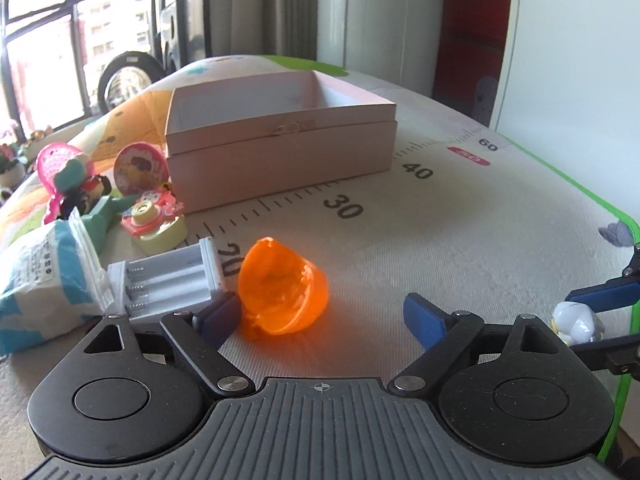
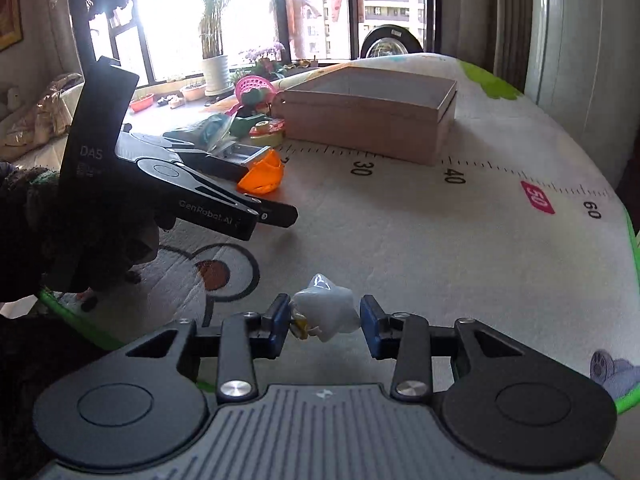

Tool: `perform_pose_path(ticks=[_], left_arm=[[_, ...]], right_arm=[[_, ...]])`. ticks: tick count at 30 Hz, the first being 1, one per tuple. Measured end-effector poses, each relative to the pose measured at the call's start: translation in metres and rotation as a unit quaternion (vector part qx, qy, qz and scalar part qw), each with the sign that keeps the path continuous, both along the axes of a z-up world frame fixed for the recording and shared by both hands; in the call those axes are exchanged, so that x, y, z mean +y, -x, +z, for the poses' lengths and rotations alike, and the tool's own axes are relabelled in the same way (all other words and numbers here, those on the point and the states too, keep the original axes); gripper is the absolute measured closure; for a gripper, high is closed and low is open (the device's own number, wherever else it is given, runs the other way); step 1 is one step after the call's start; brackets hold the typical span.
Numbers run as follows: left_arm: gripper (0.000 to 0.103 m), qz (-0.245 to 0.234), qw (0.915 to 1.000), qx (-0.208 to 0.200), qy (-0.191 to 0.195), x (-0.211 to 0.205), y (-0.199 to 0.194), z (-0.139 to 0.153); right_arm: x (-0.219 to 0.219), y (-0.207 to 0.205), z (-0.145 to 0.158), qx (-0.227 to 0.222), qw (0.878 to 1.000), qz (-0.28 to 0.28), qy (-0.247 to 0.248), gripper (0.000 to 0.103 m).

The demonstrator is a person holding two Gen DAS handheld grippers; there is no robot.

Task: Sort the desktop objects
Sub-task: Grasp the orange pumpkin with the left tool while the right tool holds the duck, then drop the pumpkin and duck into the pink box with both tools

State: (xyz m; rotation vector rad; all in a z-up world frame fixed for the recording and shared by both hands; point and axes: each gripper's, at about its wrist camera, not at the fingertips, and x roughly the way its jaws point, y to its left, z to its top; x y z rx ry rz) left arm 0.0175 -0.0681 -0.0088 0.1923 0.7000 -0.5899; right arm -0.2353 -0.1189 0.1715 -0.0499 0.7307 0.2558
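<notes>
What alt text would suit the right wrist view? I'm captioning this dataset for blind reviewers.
The right gripper brackets a small white figurine low over a play mat printed with a ruler, its fingers close on both sides. Ahead sits an open pink box; to its left, the left gripper reaches toward an orange plastic shell near a toy pile.

A: Surfaces noted? Tabletop (image 1: 460, 240) is covered in a matt, finely ribbed foam-like mat with printed ruler marks.

B: Confirmed. Box (image 1: 280, 160) is seen as matt pink cardboard. Orange shell (image 1: 282, 292) is read as glossy translucent plastic.

A: Battery holder (image 1: 168, 280) is taken as matt white plastic with metal springs. White figurine (image 2: 326, 308) is noted as smooth and glossy.

B: Left tongs (image 1: 324, 316): matt black plastic, blue pads, shiny metal rivets.
</notes>
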Motion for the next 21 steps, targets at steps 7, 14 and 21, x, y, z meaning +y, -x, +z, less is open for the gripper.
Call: perform_pose_path(ticks=[7, 14, 21], left_arm=[[0.046, 0.023, 0.9997, -0.007, -0.009, 0.003, -0.019, 0.004], [0.056, 0.002, 0.9988, -0.046, -0.018, 0.020, 0.009, 0.023], [0.056, -0.004, 0.9877, -0.156, 0.007, 0.012, -0.015, 0.097]], right_arm=[[-0.005, -0.040, 0.005, -0.002, 0.999, -0.029, -0.022, 0.066], [-0.006, -0.035, 0.029, -0.014, 0.999, -0.024, -0.038, 0.066], [-0.013, -0.092, 0.098, -0.096, 0.993, -0.038, -0.058, 0.066]])
